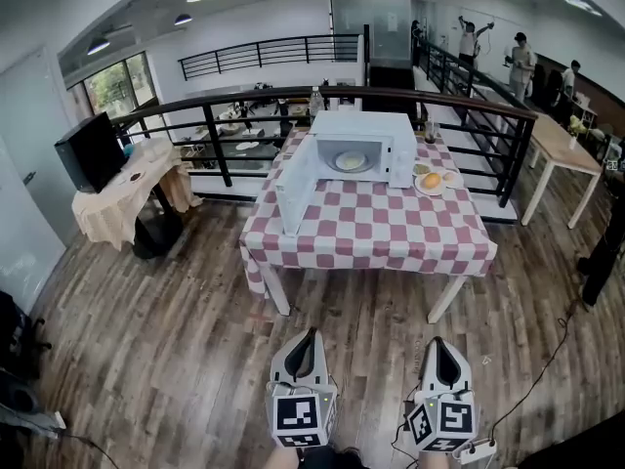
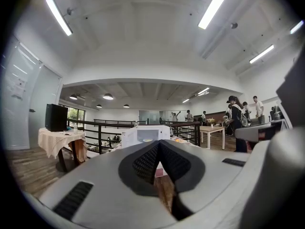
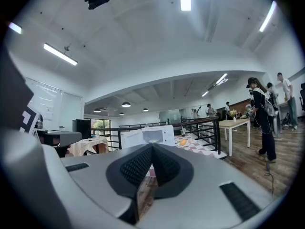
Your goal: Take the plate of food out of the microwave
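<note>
Now, both my tongs sit low at the bottom edge of the head view, above a floor [image 1: 166, 360] of brown wooden planks and well apart from the surface [image 1: 391, 234]. The left tongs [image 1: 312, 334] are closed. In the left gripper view, the left tongs [image 2: 158, 142] have two black ribbed pads that meet in a sharp point inside smooth grey shells, and nothing is between them. The right tongs [image 1: 437, 341] are closed and empty in the same way. In the right gripper view, the dotted rubber pads of the right tongs [image 3: 152, 145] press together at the tip.

The surface stands in the middle of the head view, under a red-and-white checked cloth [image 1: 257, 250] that hangs down at the corners. At its far side is the microwave [image 1: 363, 143], a white box with rounded edges. Its flat door [image 1: 296, 190] is swung open to the left. The plate of food [image 1: 350, 161] is inside the cavity, round and pale, with something light on it. Just to the right of the microwave, on the cloth, lies a second plate [image 1: 433, 181] with an orange-yellow round piece. Behind the surface runs a black metal railing [image 1: 234, 110] with thin bars.
</note>
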{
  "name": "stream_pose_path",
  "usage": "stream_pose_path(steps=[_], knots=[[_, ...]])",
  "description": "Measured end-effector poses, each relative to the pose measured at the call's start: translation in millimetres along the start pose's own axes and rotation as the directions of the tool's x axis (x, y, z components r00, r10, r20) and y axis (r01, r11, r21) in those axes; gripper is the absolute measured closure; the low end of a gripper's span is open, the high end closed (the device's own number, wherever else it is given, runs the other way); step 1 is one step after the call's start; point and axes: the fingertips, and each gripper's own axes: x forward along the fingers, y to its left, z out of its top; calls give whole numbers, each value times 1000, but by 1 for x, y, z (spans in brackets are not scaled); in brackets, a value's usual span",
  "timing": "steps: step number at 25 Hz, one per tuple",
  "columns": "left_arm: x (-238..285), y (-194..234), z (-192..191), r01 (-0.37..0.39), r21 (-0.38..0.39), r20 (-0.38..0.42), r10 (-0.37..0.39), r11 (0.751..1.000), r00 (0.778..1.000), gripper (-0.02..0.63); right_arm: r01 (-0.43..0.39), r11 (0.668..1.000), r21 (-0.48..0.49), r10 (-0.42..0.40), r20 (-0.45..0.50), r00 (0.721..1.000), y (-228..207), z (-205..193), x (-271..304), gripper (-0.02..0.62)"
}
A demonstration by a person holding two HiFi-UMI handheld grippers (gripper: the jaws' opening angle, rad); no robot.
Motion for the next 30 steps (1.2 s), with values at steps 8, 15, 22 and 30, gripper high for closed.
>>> stream_pose_path(steps=[8,15,22,30], knots=[[1,4,-7,-35,14,-24,35,999,999,589,-25,999,47,26,-26,999,-7,-15,8,601],[33,14,-14,-41,9,-34,41,999,999,589,-23,999,42,25,-47,999,-15,-22,39,601],[92,30,-15,-22,-13,-32,22,1000,999,589,4,1000,21,-3,-51,999,-21,-17,96,601],[162,59,-4,13,-4,-17,-13,1000,1000,589,11,1000,10,-11,-27,1000,-12,-2,164,601]])
